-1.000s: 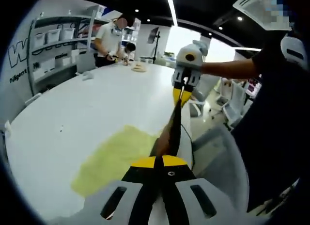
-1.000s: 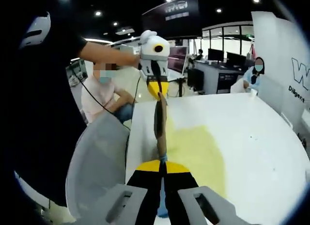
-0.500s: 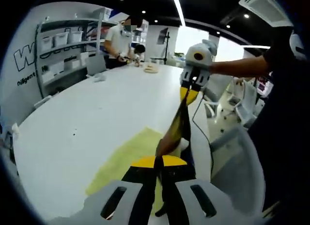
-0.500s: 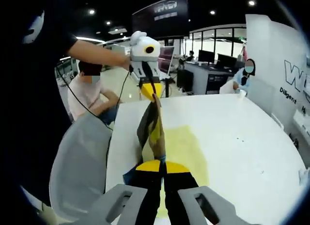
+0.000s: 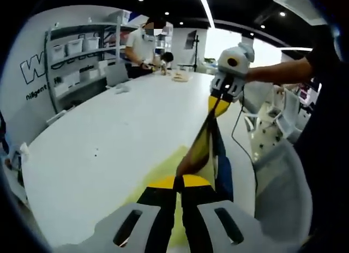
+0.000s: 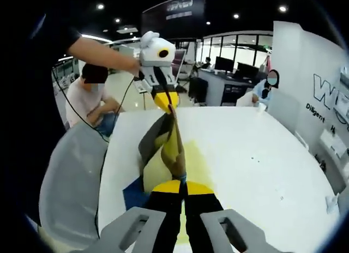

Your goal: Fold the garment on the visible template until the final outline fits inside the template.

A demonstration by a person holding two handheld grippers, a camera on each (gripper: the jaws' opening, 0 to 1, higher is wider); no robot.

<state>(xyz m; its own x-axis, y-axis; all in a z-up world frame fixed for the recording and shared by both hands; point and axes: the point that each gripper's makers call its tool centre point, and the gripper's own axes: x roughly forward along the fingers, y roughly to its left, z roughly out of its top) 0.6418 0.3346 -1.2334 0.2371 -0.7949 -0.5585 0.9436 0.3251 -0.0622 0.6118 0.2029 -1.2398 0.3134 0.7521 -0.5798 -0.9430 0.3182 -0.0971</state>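
White worktop stretches ahead of us, carrying a yellow template. We hold the garment taut above it, our left gripper and right gripper each clamped on one end of it.

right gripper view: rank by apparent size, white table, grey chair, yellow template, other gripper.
Largest to smallest, as they look:
1. white table
2. grey chair
3. yellow template, partly hidden by the held garment, so unsure
4. left gripper, looks close to the template's visible patch
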